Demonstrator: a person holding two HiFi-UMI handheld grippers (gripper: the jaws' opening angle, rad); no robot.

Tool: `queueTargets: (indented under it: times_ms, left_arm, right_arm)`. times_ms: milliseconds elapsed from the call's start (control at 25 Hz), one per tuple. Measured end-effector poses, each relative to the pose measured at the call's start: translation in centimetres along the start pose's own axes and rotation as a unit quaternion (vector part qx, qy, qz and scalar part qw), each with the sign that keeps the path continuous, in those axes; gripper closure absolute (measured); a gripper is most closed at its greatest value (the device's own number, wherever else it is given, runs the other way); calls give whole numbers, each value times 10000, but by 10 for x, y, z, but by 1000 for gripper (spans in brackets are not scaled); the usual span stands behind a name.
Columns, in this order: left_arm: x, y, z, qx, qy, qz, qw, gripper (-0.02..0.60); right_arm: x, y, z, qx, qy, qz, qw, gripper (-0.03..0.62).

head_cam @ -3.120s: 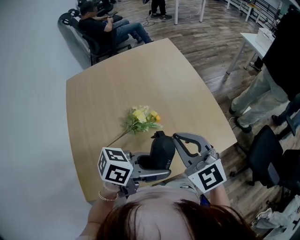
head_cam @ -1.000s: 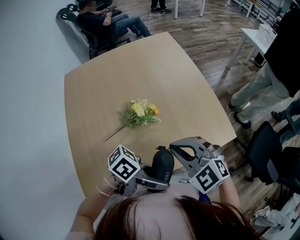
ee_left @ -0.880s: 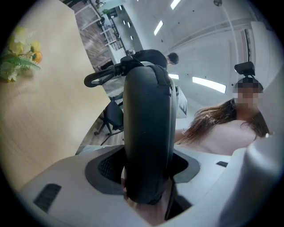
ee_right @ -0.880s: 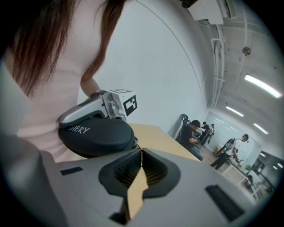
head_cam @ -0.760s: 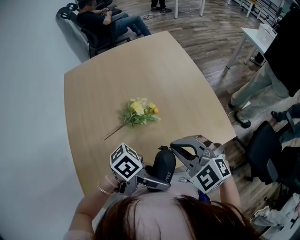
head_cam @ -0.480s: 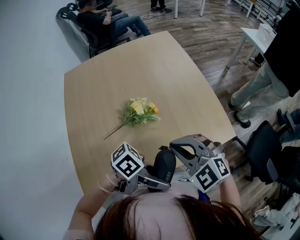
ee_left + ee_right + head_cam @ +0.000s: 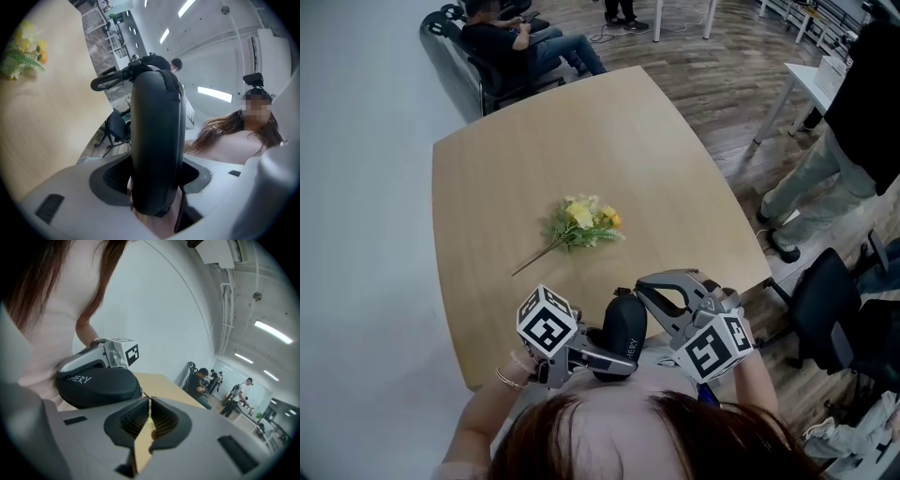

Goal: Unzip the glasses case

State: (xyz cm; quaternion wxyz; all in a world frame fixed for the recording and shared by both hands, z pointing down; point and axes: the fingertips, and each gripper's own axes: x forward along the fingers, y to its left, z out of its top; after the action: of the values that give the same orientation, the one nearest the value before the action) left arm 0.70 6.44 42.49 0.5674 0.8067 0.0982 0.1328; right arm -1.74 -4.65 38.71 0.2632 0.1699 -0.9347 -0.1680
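Observation:
The black glasses case [image 7: 623, 323] stands on end at the table's near edge, close to my body. My left gripper [image 7: 614, 349] is shut on its lower half; in the left gripper view the case [image 7: 157, 140] fills the gap between the pads of the gripper [image 7: 157, 180]. My right gripper [image 7: 643, 289] meets the case's top end from the right. In the right gripper view its jaws [image 7: 150, 401] are pressed together, with a thin dark zipper pull running from the case [image 7: 96, 385] into their tips. A black loop [image 7: 108, 82] sticks out of the case's top.
A bunch of yellow artificial flowers [image 7: 581, 225] lies mid-table on the wooden table [image 7: 534, 141]. A black office chair [image 7: 830, 314] stands at the right, next to a standing person [image 7: 834, 178]. A seated person [image 7: 511, 47] is beyond the far edge.
Since three seconds ago both grippers and the case have drawn nearer to my body, over the table's near edge. Over the last second they have hardly shifted.

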Motion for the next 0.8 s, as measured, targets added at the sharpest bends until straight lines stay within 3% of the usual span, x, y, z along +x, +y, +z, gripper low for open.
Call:
queueTargets:
  times_ms: [240,440,800]
  left_arm:
    - [-20,-3,-4,215,-534,104,9983,314]
    - [-51,-9,-6,435,-1161,202,9921,314]
    - [-111,-30,-17,1130,-2354,545,9638,314]
  right_arm:
    - [15,8,12,24,58,-155,9999,579]
    - [27,18,31,231,-70,-193,9995,579]
    - [40,41,63,646,-259,-725,9949,579]
